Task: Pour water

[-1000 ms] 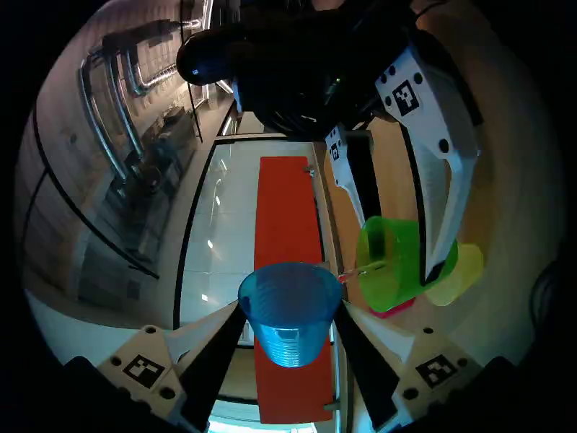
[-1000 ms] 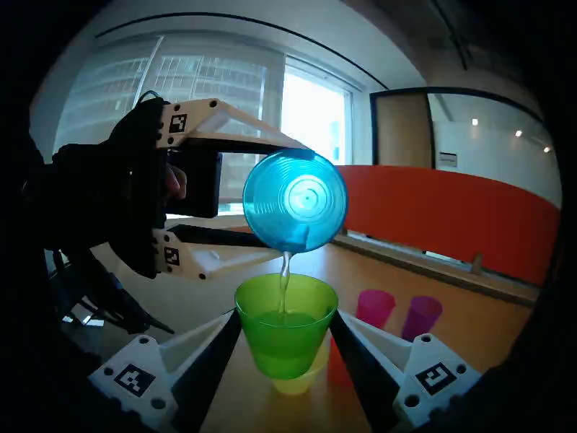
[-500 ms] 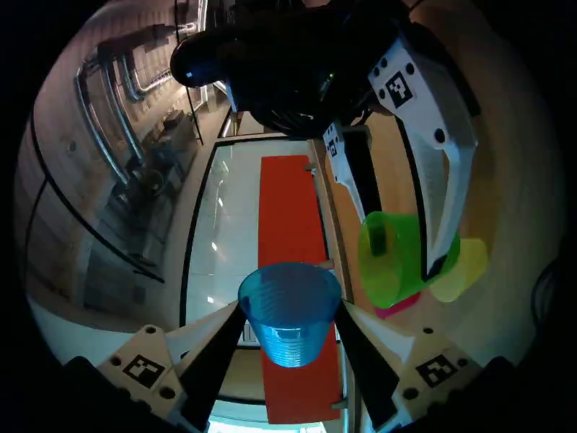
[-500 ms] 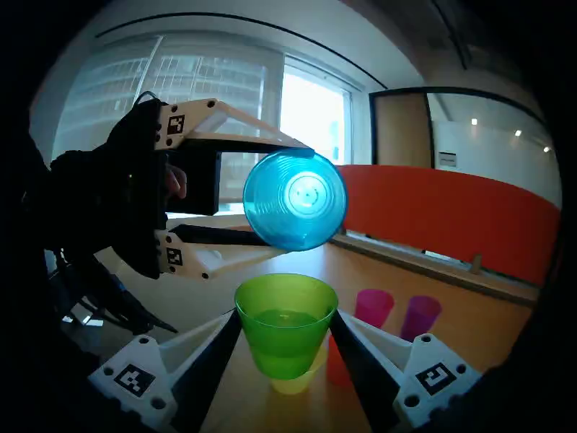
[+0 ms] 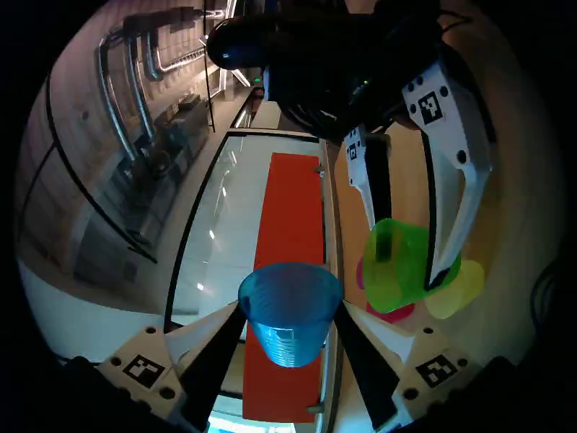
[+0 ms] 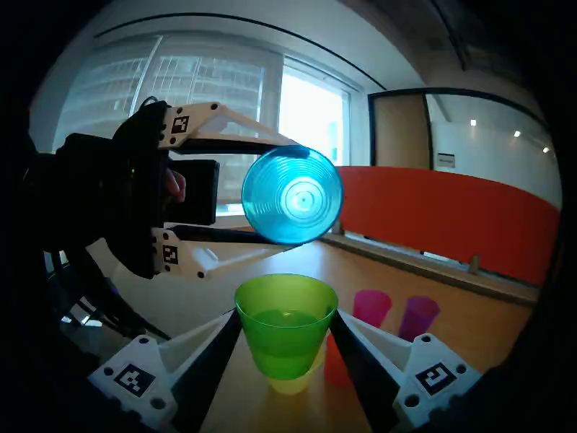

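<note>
My left gripper (image 5: 288, 317) is shut on a blue plastic cup (image 5: 290, 322). In the right gripper view that blue cup (image 6: 292, 195) lies tipped on its side, mouth toward the camera, just above the green cup, and no water runs from it. A gloved hand (image 6: 119, 206) holds the left gripper there. My right gripper (image 6: 286, 325) is shut on the green cup (image 6: 286, 335), which stands upright and holds some water. In the left gripper view the green cup (image 5: 404, 263) sits between the right gripper's white fingers (image 5: 461, 180).
On the wooden table (image 6: 447, 332) beneath the green cup stand a yellow cup (image 6: 292, 384) and a red cup (image 6: 335, 364); a pink cup (image 6: 373, 307) and a purple cup (image 6: 420, 316) stand farther right. An orange partition (image 6: 447, 216) runs along the table's far edge.
The stream of water from the blue cup into the green cup has stopped. The blue cup has lifted slightly and turned its mouth more level; the green cup stays put.
</note>
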Motion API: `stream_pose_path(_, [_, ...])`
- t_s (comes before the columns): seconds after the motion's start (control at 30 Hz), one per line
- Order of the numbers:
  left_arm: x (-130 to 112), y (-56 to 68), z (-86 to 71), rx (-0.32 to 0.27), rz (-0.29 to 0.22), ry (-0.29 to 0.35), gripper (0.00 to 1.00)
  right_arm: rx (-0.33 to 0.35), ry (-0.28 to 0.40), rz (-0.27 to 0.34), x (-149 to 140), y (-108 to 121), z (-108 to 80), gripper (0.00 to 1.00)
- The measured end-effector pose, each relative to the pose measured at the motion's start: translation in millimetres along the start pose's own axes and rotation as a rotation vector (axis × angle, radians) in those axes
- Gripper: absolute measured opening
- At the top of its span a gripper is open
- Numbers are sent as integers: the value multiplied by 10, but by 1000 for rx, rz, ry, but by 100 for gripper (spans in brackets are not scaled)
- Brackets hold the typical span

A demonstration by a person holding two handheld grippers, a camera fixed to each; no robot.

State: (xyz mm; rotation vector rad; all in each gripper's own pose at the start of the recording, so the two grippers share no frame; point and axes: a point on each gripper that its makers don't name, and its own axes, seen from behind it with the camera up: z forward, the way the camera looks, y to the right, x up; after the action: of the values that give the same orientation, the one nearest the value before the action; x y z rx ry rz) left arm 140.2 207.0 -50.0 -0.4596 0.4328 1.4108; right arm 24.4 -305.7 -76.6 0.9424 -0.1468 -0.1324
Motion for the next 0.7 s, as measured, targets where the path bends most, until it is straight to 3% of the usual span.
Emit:
stream_pose_path(0.1, [-31, 16, 2, 0, -69, -7, 84, -1, 1, -1, 4, 4, -3, 90])
stream_pose_path(0.4, [-124, 78, 22, -29, -339, -23, 84, -6, 4, -5, 43, 14, -1, 89])
stream_pose_path(0.7, [-257, 138, 32, -76, -666, -52, 84, -6, 8, -10, 58, 13, -7, 90])
